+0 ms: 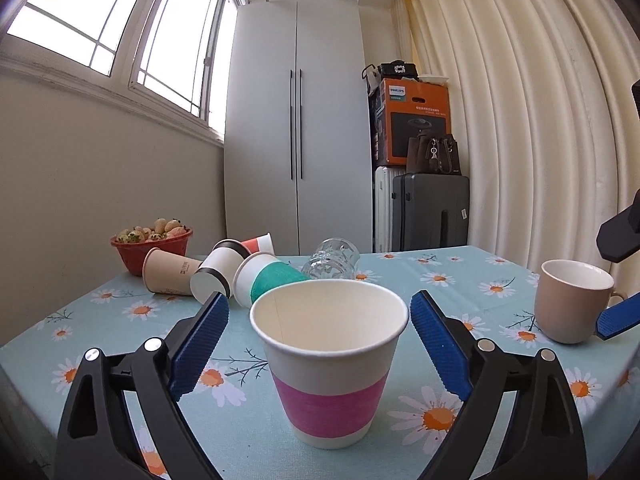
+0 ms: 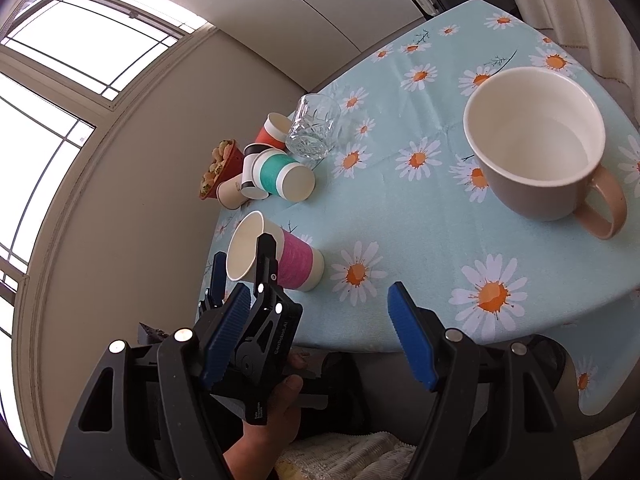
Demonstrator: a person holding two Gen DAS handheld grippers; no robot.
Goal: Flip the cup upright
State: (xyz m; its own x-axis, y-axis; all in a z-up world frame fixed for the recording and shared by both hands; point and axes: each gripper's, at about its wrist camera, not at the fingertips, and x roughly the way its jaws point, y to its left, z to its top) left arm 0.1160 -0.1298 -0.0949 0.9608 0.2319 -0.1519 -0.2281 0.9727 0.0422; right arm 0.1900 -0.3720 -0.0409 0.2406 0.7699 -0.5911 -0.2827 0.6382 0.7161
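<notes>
A white paper cup with a pink band (image 1: 330, 364) stands upright on the daisy tablecloth (image 1: 400, 272), mouth up. My left gripper (image 1: 320, 344) is open, its blue pads either side of the cup with gaps. In the right wrist view the same cup (image 2: 276, 258) shows with the left gripper (image 2: 244, 268) around it. My right gripper (image 2: 316, 336) is open and empty above the table's near edge. A beige mug (image 2: 536, 152) stands upright; it also shows in the left wrist view (image 1: 572, 304). Several paper cups lie on their sides, among them a green-banded one (image 1: 264, 280).
A clear glass tumbler (image 1: 332, 264) lies on its side behind the cups. A red bowl of strawberries (image 1: 152, 248) sits at the far left corner. A white wardrobe (image 1: 296, 128), suitcases (image 1: 428, 216) and a curtain stand beyond the table.
</notes>
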